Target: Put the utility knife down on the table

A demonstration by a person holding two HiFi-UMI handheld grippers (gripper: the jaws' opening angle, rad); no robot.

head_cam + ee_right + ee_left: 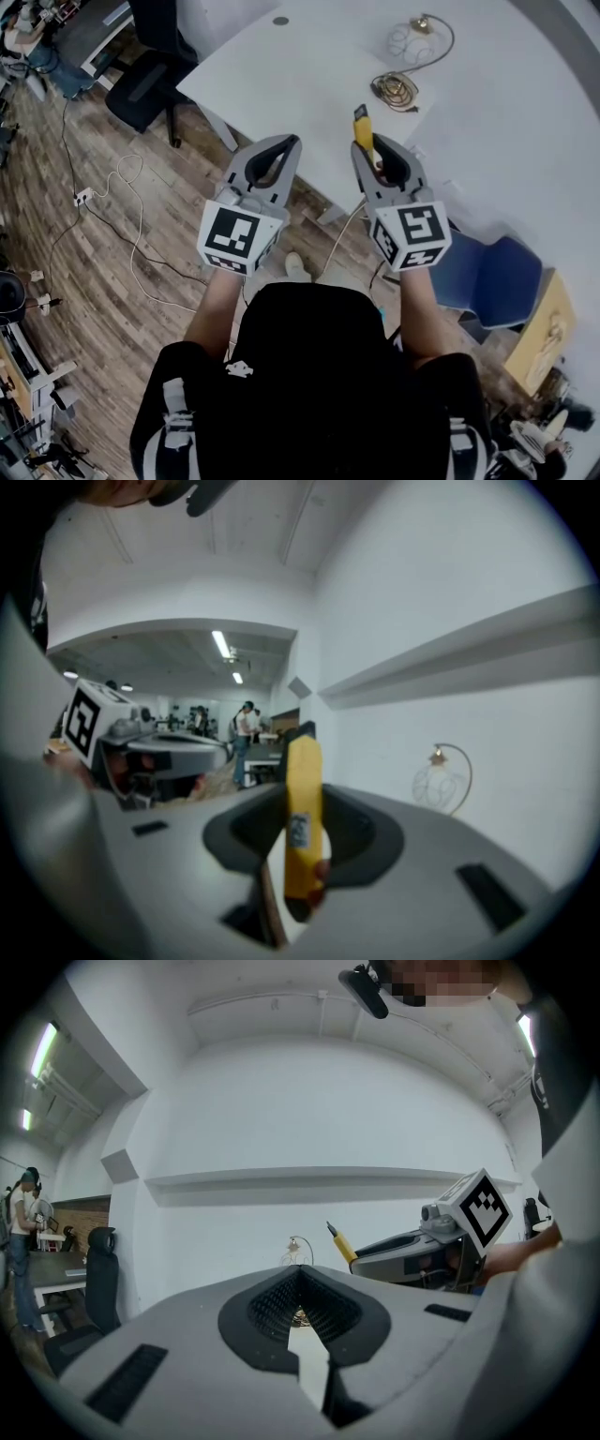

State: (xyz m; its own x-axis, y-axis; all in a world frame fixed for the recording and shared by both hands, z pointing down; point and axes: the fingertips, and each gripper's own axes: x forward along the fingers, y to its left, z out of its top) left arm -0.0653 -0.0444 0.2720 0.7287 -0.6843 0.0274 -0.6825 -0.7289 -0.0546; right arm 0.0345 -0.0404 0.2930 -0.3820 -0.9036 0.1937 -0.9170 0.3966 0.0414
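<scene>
Tools are held side by side in front of the person, both pointing toward the white worktop [309, 66]. The right tool [375, 142] pinches the utility knife [363, 127] between its jaws; the yellow handle stands upright between the pads in the right gripper view [303, 817], and the dark tip end projects beyond the jaw tips. The utility knife is in the air over the near edge of the worktop and does not rest on it. The left tool [292, 141] carries nothing: its jaw tips are pressed together, as seen in the left gripper view [300, 1269], with only a narrow gap further back. From the left gripper view, the right tool [361, 1258] appears just beside it, knife tip raised. Farther back on the worktop lie a coiled cable [396, 91] and a small lamp [417, 37] with a curved brass arm. A black office chair [150, 75] stands at the worktop's left end, on the wooden floor [103, 253].
</scene>
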